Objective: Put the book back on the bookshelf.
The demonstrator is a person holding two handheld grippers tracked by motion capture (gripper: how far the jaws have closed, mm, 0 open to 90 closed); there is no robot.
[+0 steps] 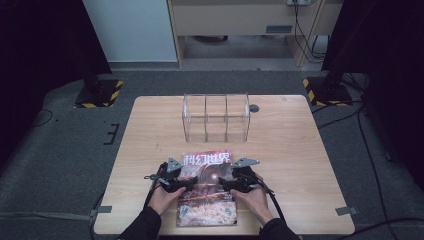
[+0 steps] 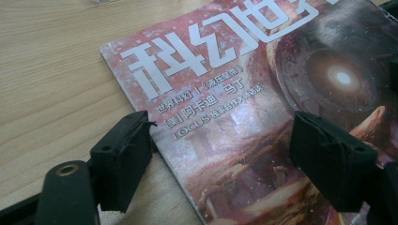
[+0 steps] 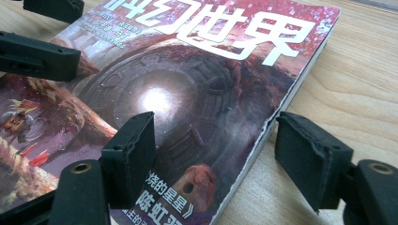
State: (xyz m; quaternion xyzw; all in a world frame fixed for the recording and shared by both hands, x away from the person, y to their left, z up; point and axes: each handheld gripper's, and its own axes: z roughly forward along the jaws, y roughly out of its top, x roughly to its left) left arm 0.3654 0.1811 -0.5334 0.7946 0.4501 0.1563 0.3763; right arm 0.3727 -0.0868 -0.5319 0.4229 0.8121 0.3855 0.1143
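Table light: you get even, soft overhead illumination.
Corners: dark in the high view.
Glare: magazine (image 3: pixel 187 93) cover sheen.
Jaws: near edges blurred.

Glossy red and rust magazine (image 1: pixel 206 187) with white block title and a glowing white disc on its cover, pale wood-grain table (image 1: pixel 295 150), clear acrylic divided holder (image 1: pixel 215 117), black foam-padded grippers, left (image 1: pixel 186 183) and right (image 1: pixel 226 183), yellow-and-black striped stand bases (image 1: pixel 99 93)
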